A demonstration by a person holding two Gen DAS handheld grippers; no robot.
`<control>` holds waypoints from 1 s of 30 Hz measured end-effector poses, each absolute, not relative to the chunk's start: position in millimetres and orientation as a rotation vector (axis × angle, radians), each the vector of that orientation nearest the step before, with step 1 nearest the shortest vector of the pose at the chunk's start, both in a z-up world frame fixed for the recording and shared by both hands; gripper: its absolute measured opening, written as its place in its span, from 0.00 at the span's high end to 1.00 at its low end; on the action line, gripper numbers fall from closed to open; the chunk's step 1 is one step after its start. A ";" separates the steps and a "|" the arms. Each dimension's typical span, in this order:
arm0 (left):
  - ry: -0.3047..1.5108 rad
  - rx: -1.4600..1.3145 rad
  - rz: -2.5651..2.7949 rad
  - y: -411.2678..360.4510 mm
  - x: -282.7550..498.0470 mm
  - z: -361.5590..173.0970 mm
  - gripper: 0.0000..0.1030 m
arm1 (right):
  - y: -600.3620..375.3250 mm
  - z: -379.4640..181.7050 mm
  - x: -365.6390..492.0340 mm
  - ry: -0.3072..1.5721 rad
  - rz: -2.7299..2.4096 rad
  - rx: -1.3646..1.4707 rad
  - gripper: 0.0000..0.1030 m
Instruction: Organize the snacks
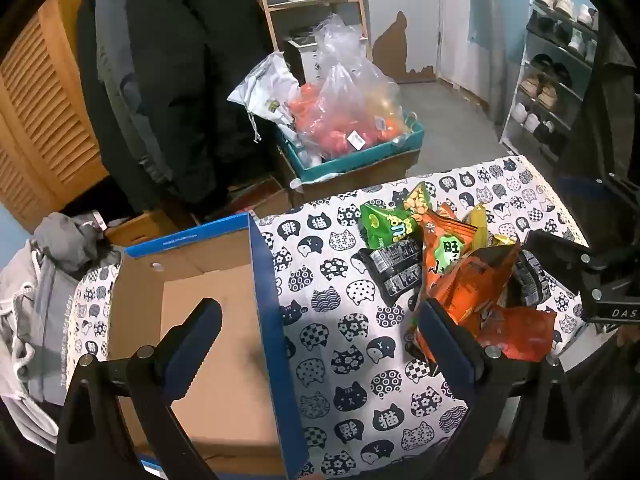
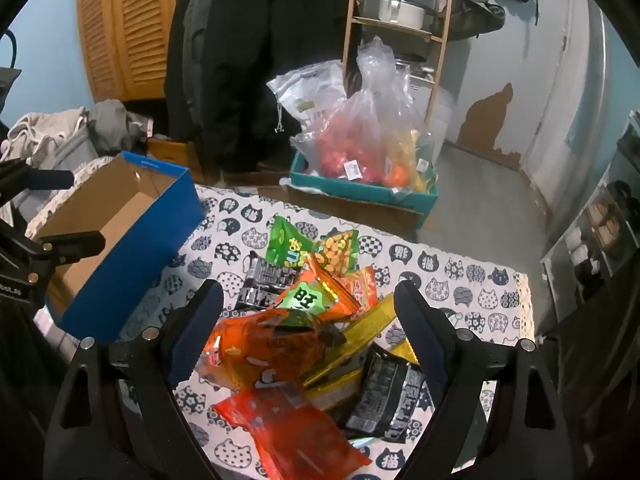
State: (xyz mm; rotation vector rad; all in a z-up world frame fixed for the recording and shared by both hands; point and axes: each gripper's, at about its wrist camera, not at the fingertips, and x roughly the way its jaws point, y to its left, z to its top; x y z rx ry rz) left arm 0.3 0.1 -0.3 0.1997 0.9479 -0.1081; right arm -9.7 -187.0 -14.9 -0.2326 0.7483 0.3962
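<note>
A pile of snack packets (image 2: 312,320) lies on a table with a cat-print cloth (image 2: 460,284): green, orange, red, yellow and black ones. It also shows at the right in the left wrist view (image 1: 452,264). An empty blue cardboard box (image 1: 208,320) stands left of the pile, seen too in the right wrist view (image 2: 132,232). My left gripper (image 1: 320,320) is open, one finger over the box, the other beside an orange packet (image 1: 472,296). My right gripper (image 2: 308,308) is open above the pile, straddling an orange packet (image 2: 272,340). Nothing is held.
Beyond the table a teal box (image 2: 360,190) holds clear bags of fruit. Dark coats (image 2: 256,60) hang behind, by a wooden shelf (image 2: 400,20) with a pot. A shoe rack (image 1: 556,76) stands right. Grey clothes (image 1: 44,292) lie left of the box.
</note>
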 end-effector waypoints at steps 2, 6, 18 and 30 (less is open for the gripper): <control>0.944 0.206 -0.106 -1.1 0.9 -0.7 0.04 | -186.6 -14.8 -9.6 0.758 0.397 -0.240 0.17; 0.943 0.216 -0.114 -5.8 3.2 -2.9 0.03 | -187.4 -22.5 -15.8 0.750 0.397 -0.245 0.17; 0.930 0.198 -0.117 -2.5 -1.1 -0.2 0.03 | -186.4 -24.3 -12.7 0.775 0.400 -0.248 0.17; 0.926 0.195 -0.121 -1.9 0.5 2.9 0.03 | -190.2 -26.1 -10.5 0.787 0.390 -0.240 0.17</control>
